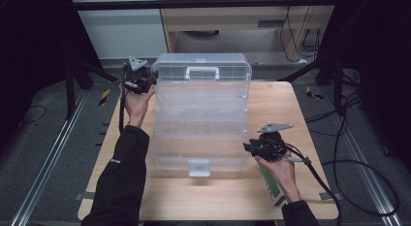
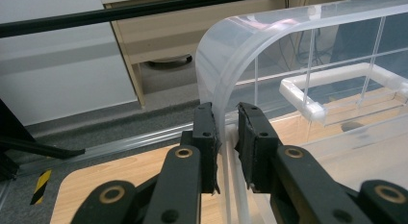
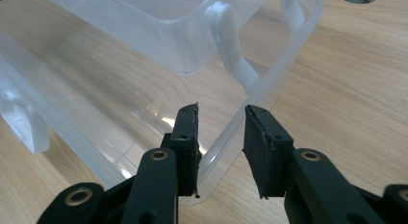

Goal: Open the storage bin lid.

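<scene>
The clear tiered storage box (image 1: 201, 114) takes up the table's (image 1: 291, 197) middle, from its near latch (image 1: 199, 167) at 6 o'clock to the raised lid (image 1: 202, 71) and white handle (image 1: 202, 72) at 12 o'clock; nothing passes across the centre at table height. Bare wood lies open at 3 o'clock and along the near edge from 5 to 7 o'clock. At 9 o'clock only a thin strip of wood is left beside the box wall. The left gripper (image 2: 226, 132) straddles the lid's edge; the right gripper (image 3: 221, 137) straddles the base's corner rim.
</scene>
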`<state>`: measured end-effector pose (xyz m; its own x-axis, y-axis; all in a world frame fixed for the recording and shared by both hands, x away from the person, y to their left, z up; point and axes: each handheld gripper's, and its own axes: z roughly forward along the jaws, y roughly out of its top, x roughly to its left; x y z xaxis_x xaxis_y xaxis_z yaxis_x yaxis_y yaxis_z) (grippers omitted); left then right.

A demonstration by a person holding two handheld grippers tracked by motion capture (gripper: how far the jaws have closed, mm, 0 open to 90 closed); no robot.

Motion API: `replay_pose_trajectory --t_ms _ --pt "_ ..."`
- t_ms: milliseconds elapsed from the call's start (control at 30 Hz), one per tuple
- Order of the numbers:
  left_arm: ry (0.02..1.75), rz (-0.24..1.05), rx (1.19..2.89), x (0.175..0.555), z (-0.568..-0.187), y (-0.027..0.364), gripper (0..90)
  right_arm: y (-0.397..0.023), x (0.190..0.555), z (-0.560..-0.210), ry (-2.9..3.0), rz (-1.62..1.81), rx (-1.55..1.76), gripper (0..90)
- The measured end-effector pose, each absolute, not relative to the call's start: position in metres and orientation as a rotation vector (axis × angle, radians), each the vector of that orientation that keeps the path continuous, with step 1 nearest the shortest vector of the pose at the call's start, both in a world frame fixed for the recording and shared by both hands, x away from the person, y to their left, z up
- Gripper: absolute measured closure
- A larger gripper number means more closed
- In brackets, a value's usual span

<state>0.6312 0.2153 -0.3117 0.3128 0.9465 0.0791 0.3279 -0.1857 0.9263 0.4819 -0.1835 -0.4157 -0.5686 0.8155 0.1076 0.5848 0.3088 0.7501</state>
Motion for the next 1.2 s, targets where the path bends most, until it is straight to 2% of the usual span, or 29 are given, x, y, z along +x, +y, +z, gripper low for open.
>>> replay_pose_trajectory --t_ms 1200 --pt "1.246 0.855 1.709 0.676 -0.327 0.211 76.9 -0.185 0.484 -0.415 2.306 1.113 1.242 66.0"
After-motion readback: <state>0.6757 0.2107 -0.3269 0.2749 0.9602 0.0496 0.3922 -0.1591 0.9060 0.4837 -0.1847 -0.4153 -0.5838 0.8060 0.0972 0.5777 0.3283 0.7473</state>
